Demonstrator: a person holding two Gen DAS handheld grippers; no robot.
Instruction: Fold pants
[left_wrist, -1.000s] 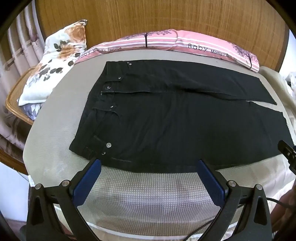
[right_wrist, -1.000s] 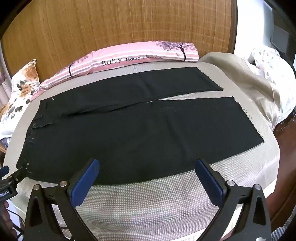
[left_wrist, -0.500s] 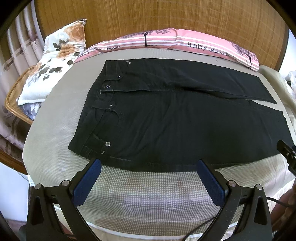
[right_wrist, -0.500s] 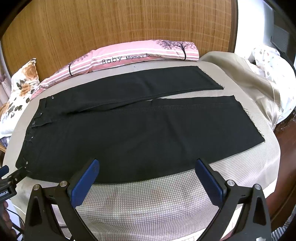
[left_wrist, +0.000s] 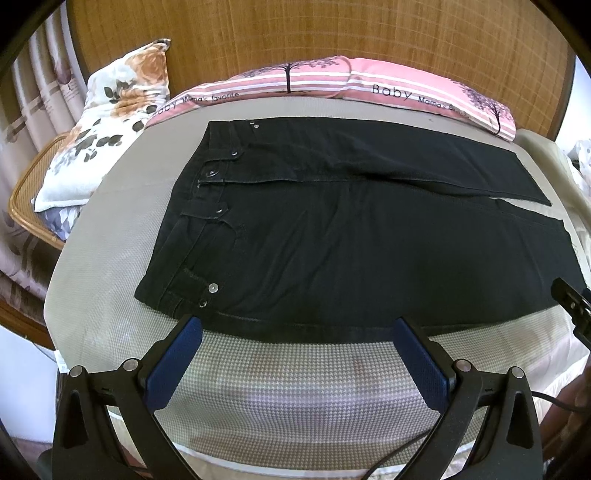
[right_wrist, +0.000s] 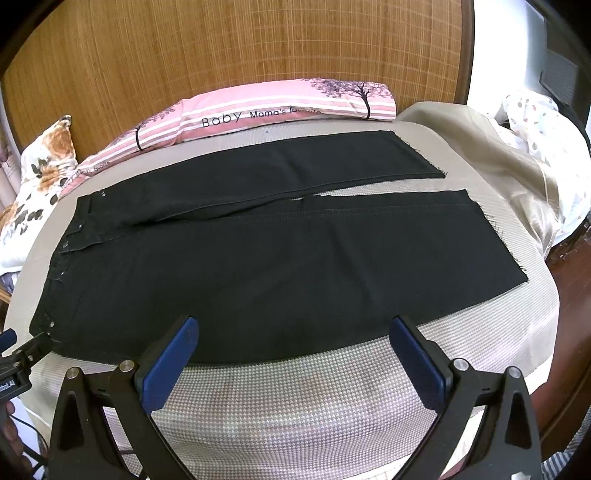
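Over the bed, both grippers have edged closer to the pants (left_wrist: 351, 236).

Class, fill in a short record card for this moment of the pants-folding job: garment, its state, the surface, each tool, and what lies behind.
garment: black pants
state: spread flat, unfolded, legs side by side, waistband towards the left
surface: checked bed cover
left tool: open, near the waist end, holding nothing
right tool: open, near the leg end, holding nothing
behind: pink striped pillow, floral pillow
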